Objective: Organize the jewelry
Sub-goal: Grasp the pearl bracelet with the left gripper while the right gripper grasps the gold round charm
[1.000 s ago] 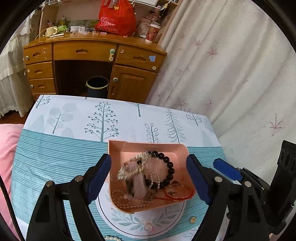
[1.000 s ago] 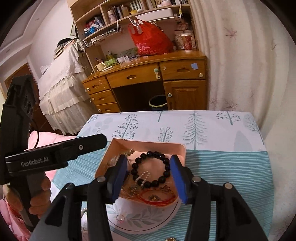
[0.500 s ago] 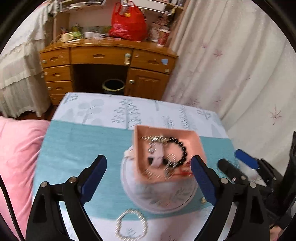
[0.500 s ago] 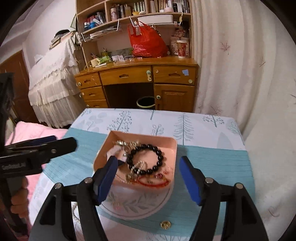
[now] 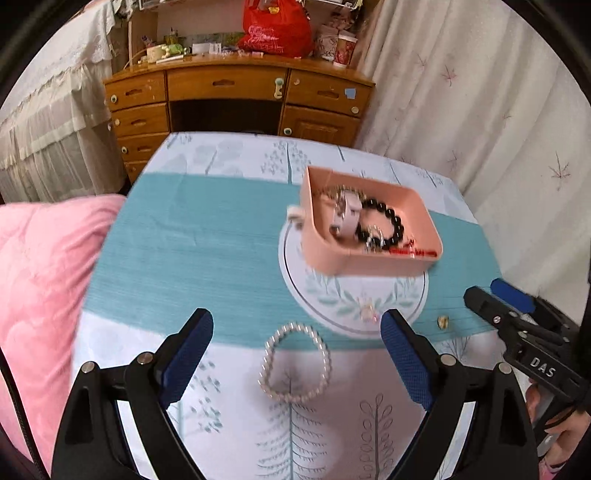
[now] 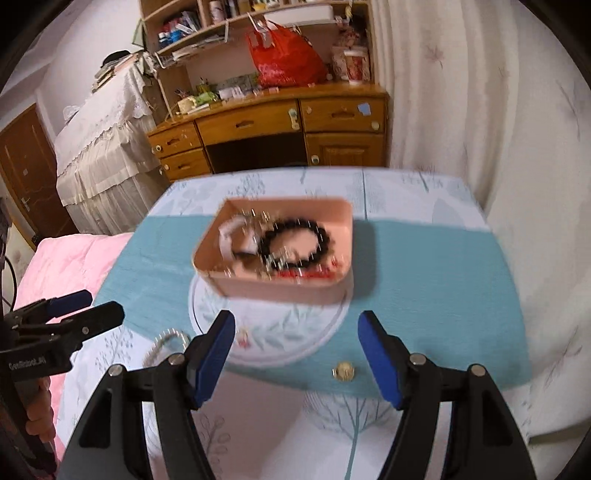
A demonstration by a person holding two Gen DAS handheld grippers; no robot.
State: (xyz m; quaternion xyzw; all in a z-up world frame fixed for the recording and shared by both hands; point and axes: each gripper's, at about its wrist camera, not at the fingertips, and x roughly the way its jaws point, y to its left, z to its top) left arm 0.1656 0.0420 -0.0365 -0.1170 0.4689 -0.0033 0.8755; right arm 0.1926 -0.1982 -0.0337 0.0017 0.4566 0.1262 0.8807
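A pink tray (image 5: 384, 264) (image 6: 280, 288) rests on a white round plate (image 5: 354, 306) (image 6: 280, 339) on the table. It holds a black bead bracelet (image 5: 384, 225) (image 6: 295, 243), a white piece, chains and a red string. A pearl bracelet (image 5: 295, 362) (image 6: 166, 343) lies on the cloth in front of the plate, between my left gripper's open fingers. A small gold piece (image 5: 443, 322) (image 6: 344, 370) lies to the right of the plate. My left gripper (image 5: 295, 365) is open and empty. My right gripper (image 6: 297, 354) is open and empty, near the plate's front edge.
A teal and white tree-print cloth (image 5: 192, 240) covers the table. A pink quilt (image 5: 37, 258) lies at the left. A wooden desk (image 5: 236, 96) with a red bag (image 5: 277, 29) stands behind. A curtain (image 5: 480, 110) hangs at the right.
Both grippers have pulled back from the pink tray toward the table's near edge. The left one has also shifted left, so the pearl bracelet now lies between its fingers.
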